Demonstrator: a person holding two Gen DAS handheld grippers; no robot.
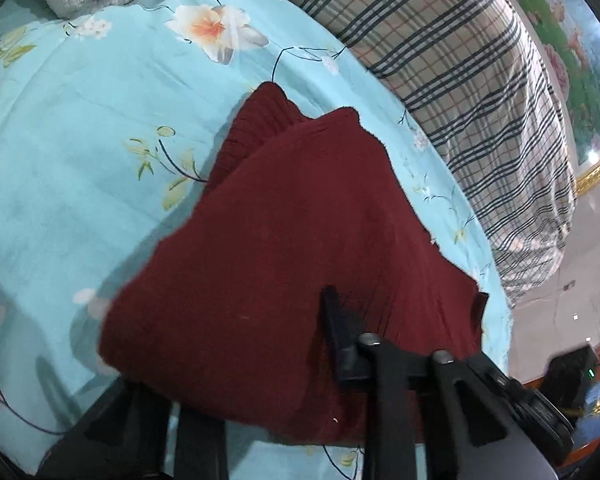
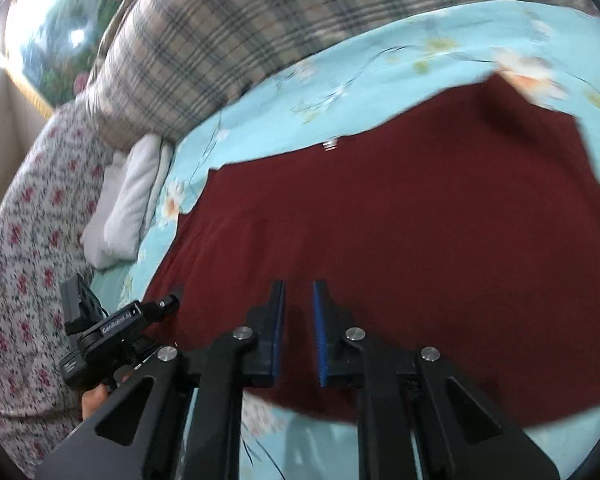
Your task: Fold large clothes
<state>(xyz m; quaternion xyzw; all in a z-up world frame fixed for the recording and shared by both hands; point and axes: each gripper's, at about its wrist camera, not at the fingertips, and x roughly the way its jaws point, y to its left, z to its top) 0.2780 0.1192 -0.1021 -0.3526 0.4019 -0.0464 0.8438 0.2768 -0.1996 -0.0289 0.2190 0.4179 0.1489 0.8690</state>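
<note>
A dark red knit garment lies on the light blue flowered bedsheet, its ribbed end pointing away from me. In the left wrist view its near part is draped over my left gripper. One black finger shows on top and the other is hidden under the cloth, so the jaws are shut on the knit. In the right wrist view the garment spreads wide and flat. My right gripper hovers over its near edge, with a narrow gap between the blue pads and nothing visibly pinched. My left gripper sits at the garment's left corner.
A plaid quilt is bunched along the far side of the bed. A folded white blanket lies by it. A person in flowered clothing stands at the left. Shiny floor lies past the bed's edge.
</note>
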